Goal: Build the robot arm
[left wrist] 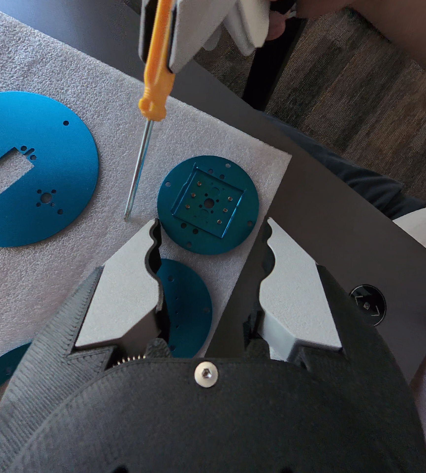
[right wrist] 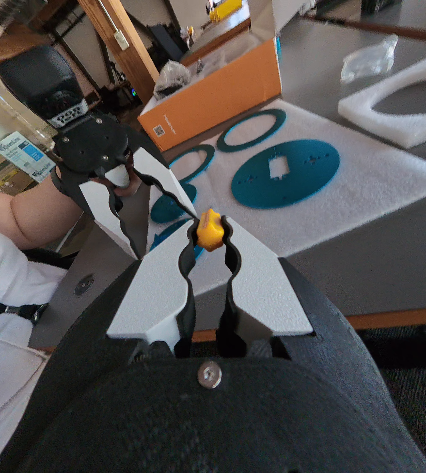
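Observation:
My right gripper [right wrist: 209, 231] is shut on the orange handle of a small screwdriver [right wrist: 209, 230]. In the left wrist view the screwdriver [left wrist: 155, 84] hangs steeply from the right gripper [left wrist: 158, 66], and its metal tip [left wrist: 126, 217] touches the foam sheet [left wrist: 53, 281]. Right of the tip lies a small blue disc with a square recess and several small holes [left wrist: 208, 204]. My left gripper [left wrist: 211, 224] is open and empty, and its fingertips stand on either side of the disc's near edge. It also shows in the right wrist view [right wrist: 168, 237].
A large blue disc with a rectangular cutout [left wrist: 27, 166] [right wrist: 286, 174] lies on the foam. Another small blue disc [left wrist: 186, 307] lies between my left fingers. Two blue rings [right wrist: 282, 119] [right wrist: 208, 156], an orange box [right wrist: 219, 97] and a white foam frame [right wrist: 398, 122] lie farther off. The dark table edge [left wrist: 334, 230] is close. About 10 cm separates my left fingertips from my right.

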Demonstrator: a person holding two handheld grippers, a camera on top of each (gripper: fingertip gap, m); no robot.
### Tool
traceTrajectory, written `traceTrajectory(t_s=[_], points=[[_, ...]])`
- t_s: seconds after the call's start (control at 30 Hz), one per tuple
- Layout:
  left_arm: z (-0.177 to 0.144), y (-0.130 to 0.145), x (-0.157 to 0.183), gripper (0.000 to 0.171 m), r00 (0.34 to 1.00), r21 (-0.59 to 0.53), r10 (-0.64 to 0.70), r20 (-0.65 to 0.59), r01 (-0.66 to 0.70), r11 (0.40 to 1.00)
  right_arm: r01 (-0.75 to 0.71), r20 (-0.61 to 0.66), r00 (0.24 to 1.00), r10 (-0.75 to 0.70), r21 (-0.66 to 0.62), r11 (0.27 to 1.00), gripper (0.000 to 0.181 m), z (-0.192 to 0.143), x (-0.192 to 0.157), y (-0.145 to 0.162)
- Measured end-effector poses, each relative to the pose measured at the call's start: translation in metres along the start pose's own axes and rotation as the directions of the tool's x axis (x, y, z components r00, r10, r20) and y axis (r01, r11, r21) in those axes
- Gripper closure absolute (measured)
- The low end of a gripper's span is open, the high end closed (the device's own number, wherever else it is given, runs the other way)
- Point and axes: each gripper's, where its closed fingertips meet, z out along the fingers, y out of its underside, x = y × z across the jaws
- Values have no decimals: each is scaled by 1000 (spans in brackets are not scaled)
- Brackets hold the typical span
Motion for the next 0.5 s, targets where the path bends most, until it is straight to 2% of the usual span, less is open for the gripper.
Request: traceTrajectory(t_s=[0.13,0.27,0.37,0.5], points=[[3,1,-3,99,998,-14,26,63,-26,1000,25,-18,999,-28,-174,985,163,-3,7,30],[4,2,-1,94,995,-38,50,91,-47,998,177,-54,977,-209,-349,920,161,-1,14,51],[5,2,0,91,993,-45,56,102,-52,998,244,-43,959,-280,-381,892,160,-1,14,50],[5,2,-1,92,994,-47,47,97,-43,998,251,-35,958,-285,-382,890,146,-3,12,47]])
